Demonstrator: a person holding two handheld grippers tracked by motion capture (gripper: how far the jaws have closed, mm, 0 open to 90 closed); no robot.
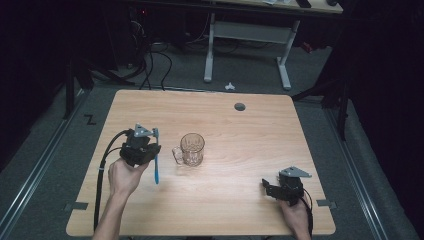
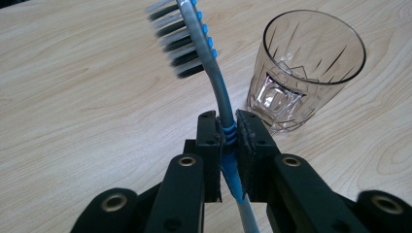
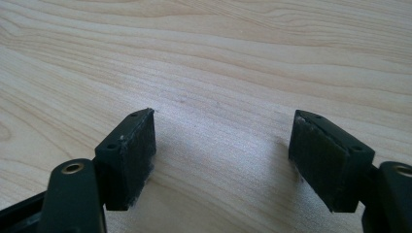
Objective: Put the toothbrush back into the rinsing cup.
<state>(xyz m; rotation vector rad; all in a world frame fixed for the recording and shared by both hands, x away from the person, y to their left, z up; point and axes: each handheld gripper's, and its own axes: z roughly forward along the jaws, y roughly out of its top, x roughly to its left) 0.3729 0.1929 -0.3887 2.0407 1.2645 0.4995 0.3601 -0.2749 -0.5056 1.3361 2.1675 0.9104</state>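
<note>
A blue and grey toothbrush (image 1: 156, 161) is clamped by its handle in my left gripper (image 1: 153, 150), which is shut on it at the table's left middle. In the left gripper view the toothbrush (image 2: 213, 73) rises from between the jaws of the left gripper (image 2: 228, 127), its bristled head at the top and facing left. A clear cut-glass mug (image 1: 191, 149) stands upright just right of the brush, its handle towards it; the mug (image 2: 303, 68) looks empty. My right gripper (image 1: 269, 188) rests near the front right corner. The right gripper (image 3: 223, 141) is open over bare wood.
The wooden table (image 1: 240, 130) has a round cable hole (image 1: 240, 106) near its far edge. Behind it on the floor are a white-legged desk (image 1: 247, 35), dark cables (image 1: 150, 65) and a small white object (image 1: 229, 86).
</note>
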